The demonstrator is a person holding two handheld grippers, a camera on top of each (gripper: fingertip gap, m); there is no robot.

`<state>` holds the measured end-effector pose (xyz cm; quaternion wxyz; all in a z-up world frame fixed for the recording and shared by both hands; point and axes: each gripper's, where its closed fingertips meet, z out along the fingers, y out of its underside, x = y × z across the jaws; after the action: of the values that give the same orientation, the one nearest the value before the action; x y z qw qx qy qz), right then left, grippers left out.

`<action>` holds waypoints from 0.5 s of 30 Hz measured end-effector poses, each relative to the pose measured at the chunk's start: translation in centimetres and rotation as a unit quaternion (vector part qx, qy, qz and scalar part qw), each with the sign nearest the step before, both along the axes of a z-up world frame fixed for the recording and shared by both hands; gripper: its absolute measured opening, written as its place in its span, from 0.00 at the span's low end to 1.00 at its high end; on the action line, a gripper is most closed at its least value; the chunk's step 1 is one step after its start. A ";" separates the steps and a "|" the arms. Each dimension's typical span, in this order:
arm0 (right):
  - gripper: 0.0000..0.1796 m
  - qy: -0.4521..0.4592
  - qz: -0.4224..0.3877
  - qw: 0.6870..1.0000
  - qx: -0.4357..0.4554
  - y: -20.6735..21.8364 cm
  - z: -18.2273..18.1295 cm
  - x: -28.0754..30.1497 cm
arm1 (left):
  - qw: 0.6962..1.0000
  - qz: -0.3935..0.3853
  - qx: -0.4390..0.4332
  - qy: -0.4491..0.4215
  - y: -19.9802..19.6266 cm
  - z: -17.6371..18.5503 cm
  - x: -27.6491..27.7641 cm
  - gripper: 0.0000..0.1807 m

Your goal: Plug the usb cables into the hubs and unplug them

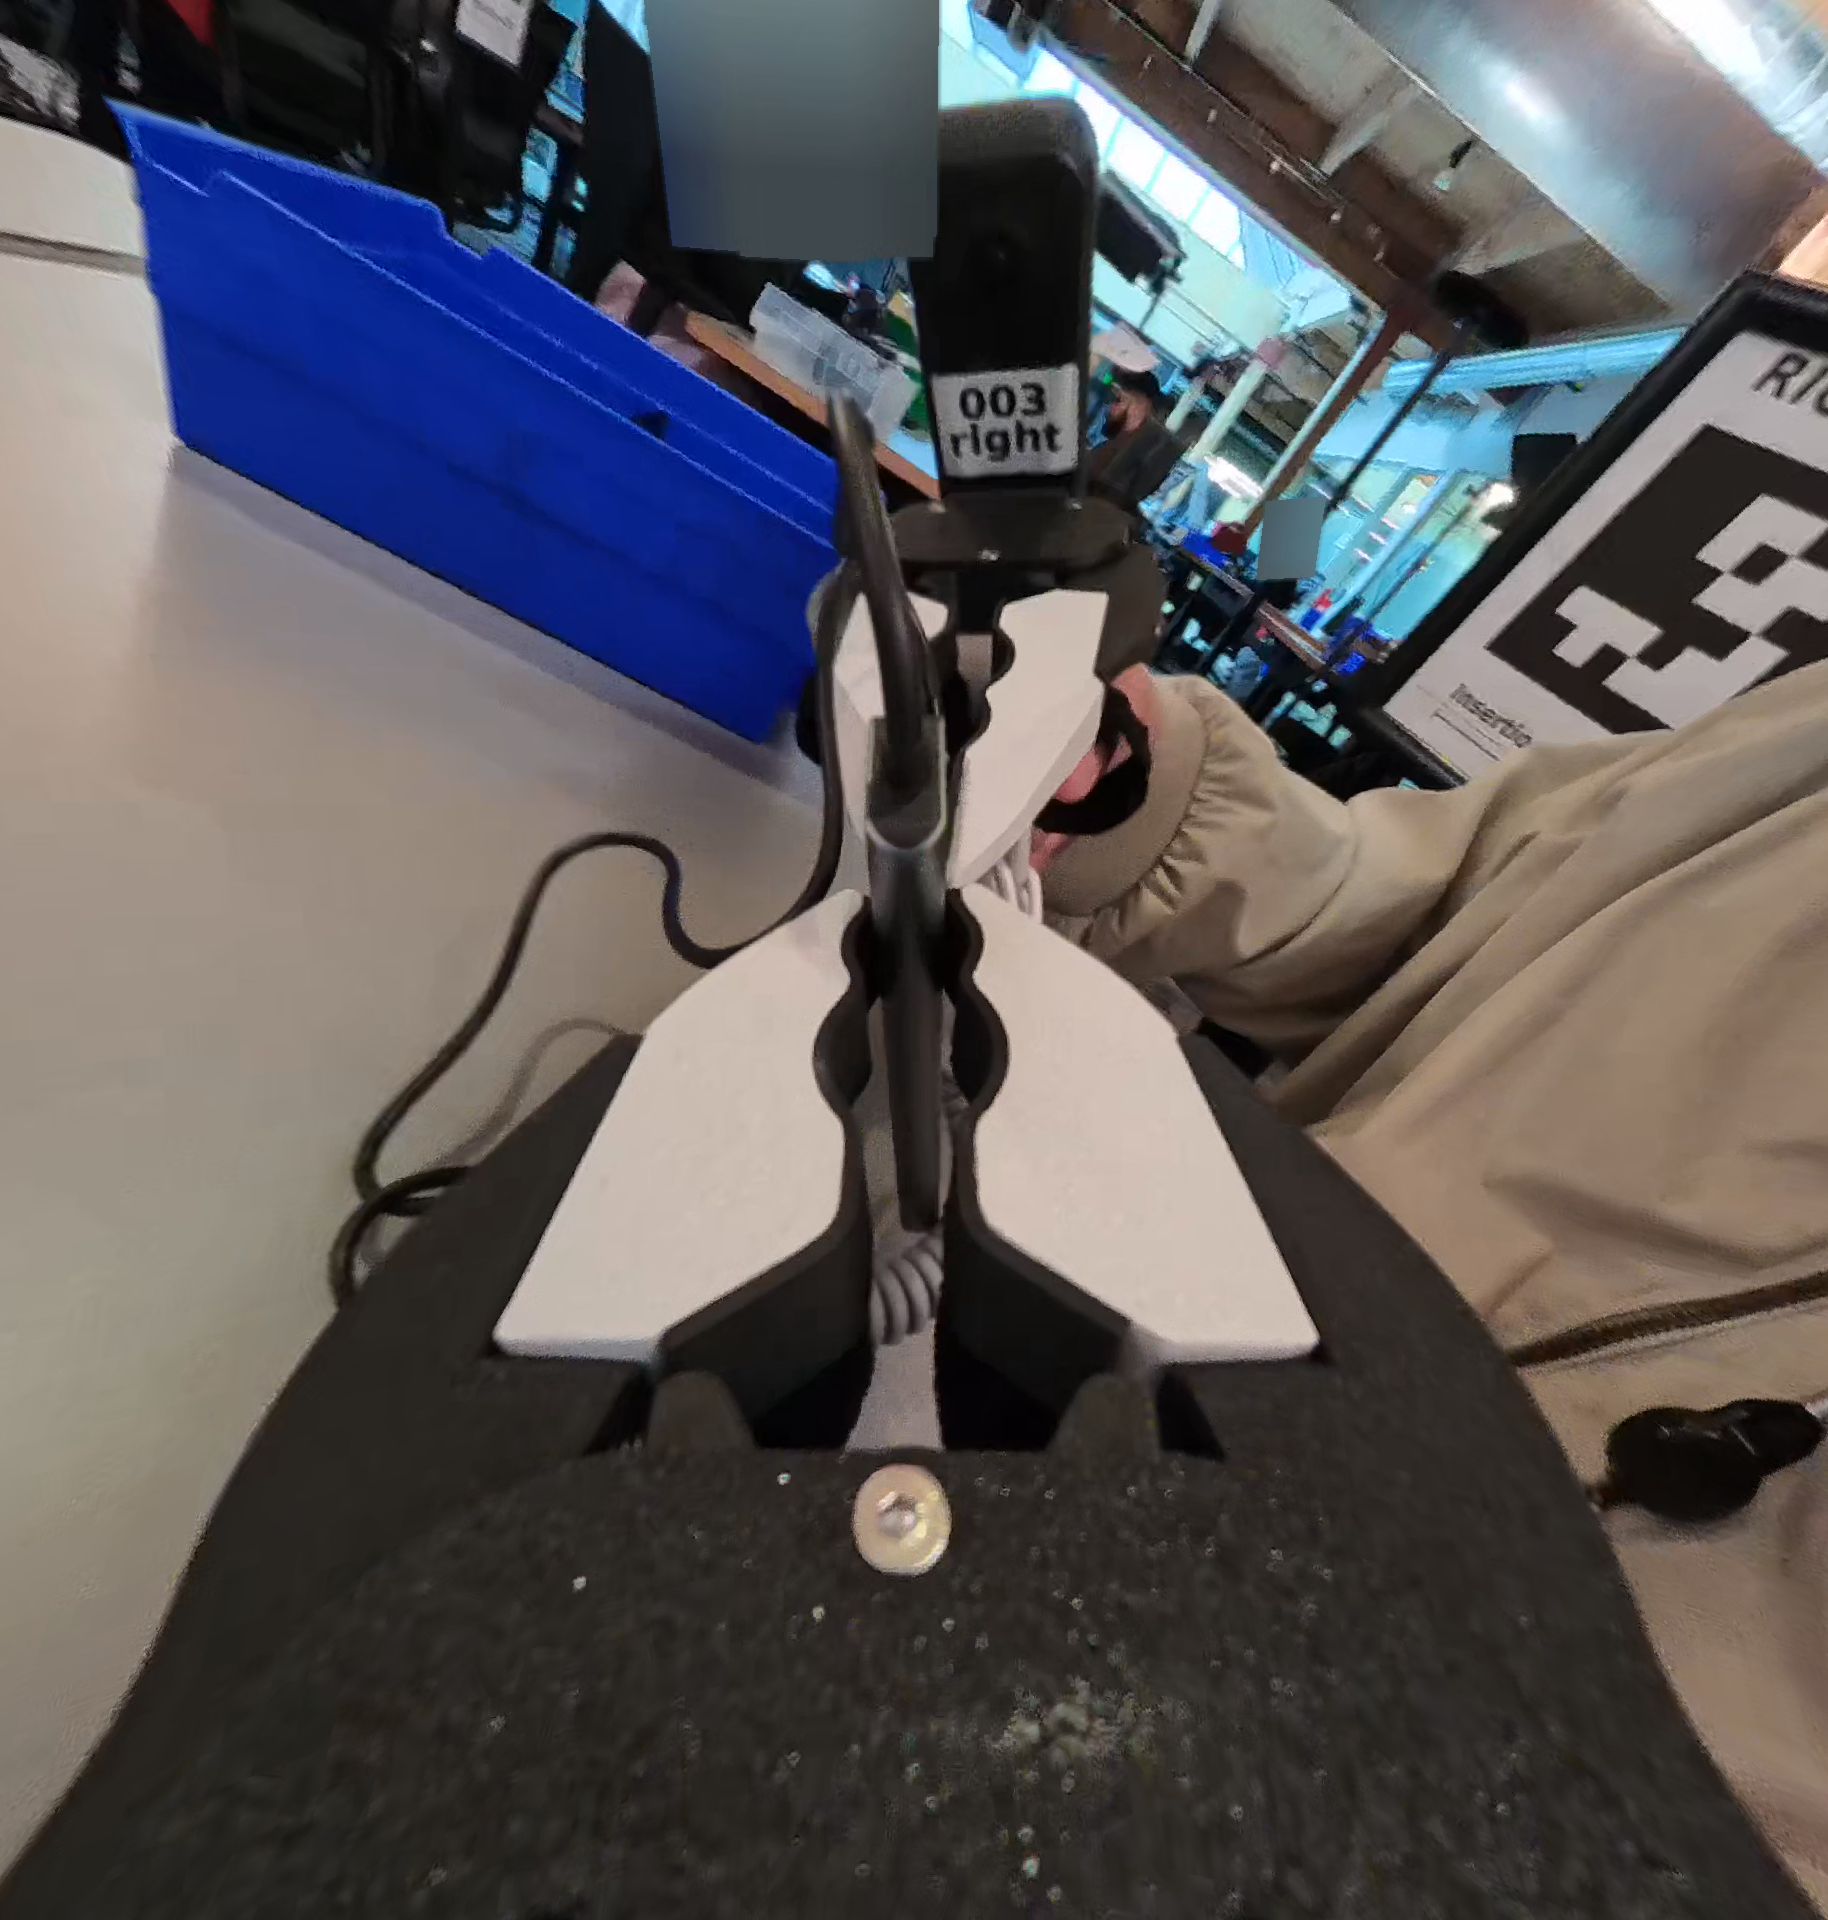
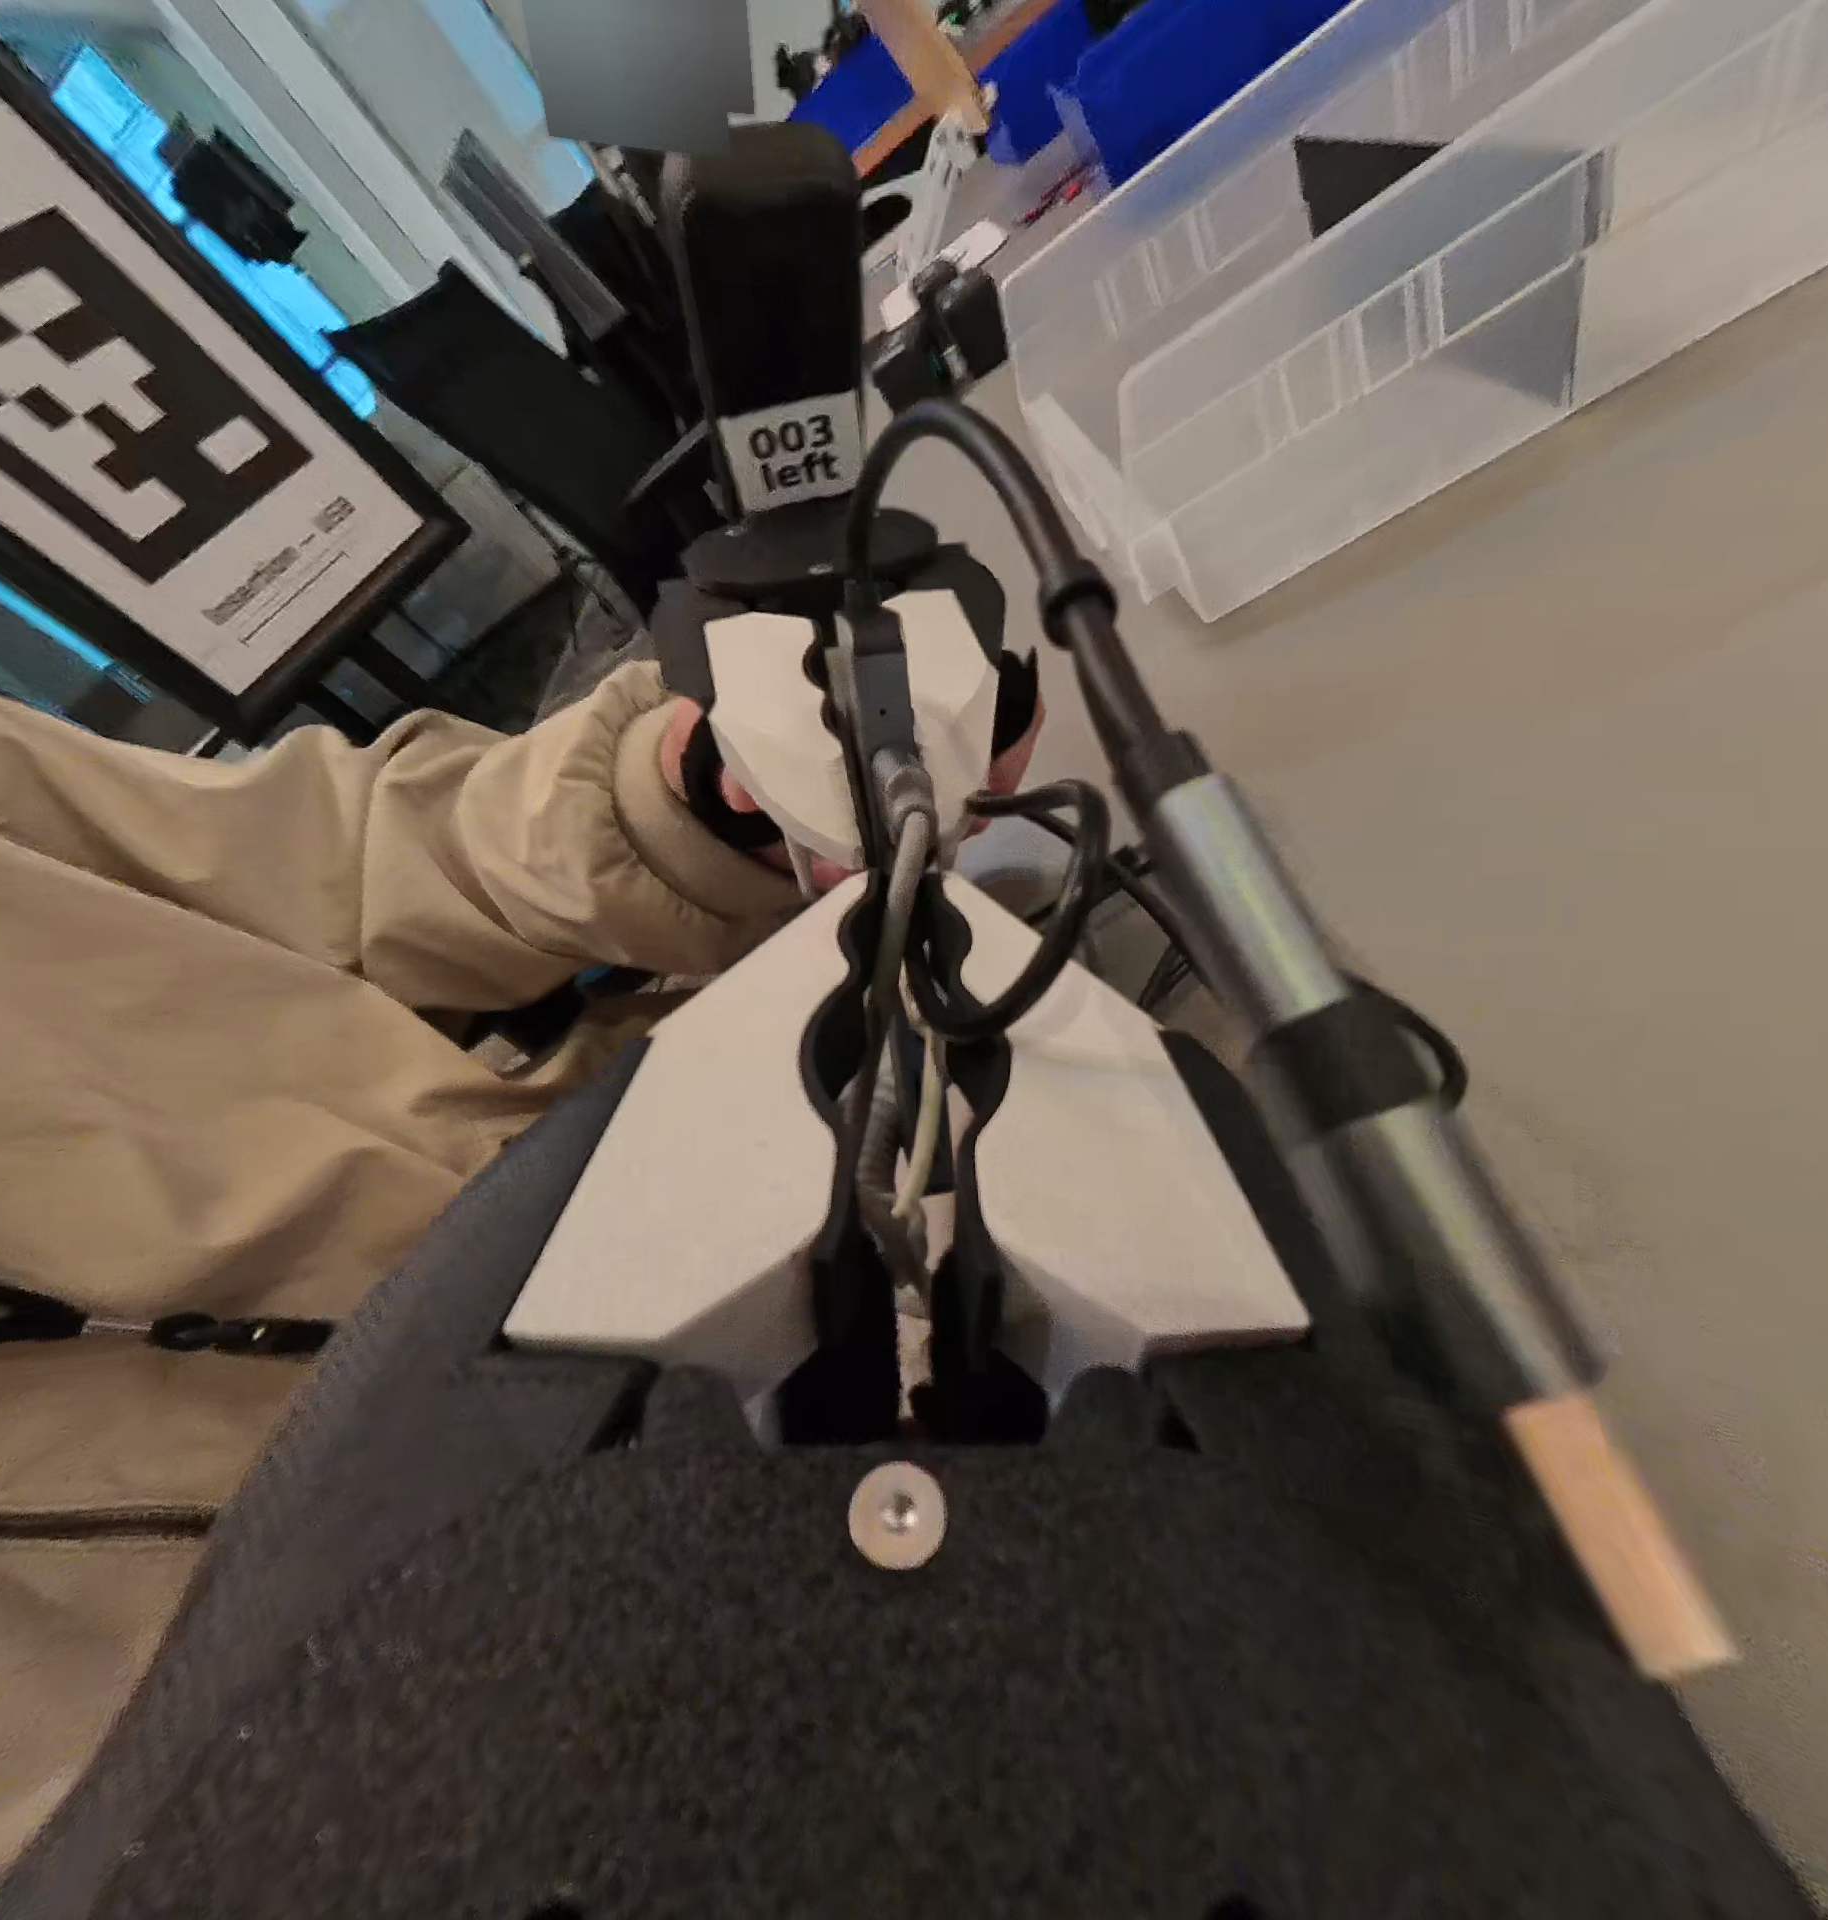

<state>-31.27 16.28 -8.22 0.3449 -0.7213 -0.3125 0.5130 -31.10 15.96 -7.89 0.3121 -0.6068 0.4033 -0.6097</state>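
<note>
My left gripper point(image 1: 905, 909) is shut on a slim dark usb hub point(image 1: 908, 1049), held edge-on between its white fingers. My right gripper point(image 2: 905, 896) faces it tip to tip and is shut on a grey usb cable point(image 2: 894, 966) just behind its plug point(image 2: 897, 784). The plug meets the end of the hub point(image 2: 877, 691); I cannot tell how deep it sits. A black cable arcs from the hub to a loose metal usb plug point(image 2: 1263, 935) hanging close to the right wrist camera. Both grippers are held above the table.
A blue bin point(image 1: 453, 416) stands on the white table point(image 1: 214, 831) at the left. Clear plastic bins point(image 2: 1357, 312) stand at the right. A framed black-and-white marker board point(image 1: 1668, 540) stands behind. A person's beige sleeve point(image 1: 1461, 935) reaches across. Black cable loops lie on the table point(image 1: 442, 1091). Only a small space, under 4 cm, lies between the two pairs of fingers.
</note>
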 end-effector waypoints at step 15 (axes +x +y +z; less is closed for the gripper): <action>0.03 0.078 -0.038 0.996 -0.024 1.6 2.2 0.6 | 0.998 0.033 -0.020 -0.040 1.0 1.3 0.1 0.06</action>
<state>-30.66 17.84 -6.02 0.3702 -0.6983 -0.2448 0.5616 -31.00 16.94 -6.63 0.3353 -0.6010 0.3579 -0.6311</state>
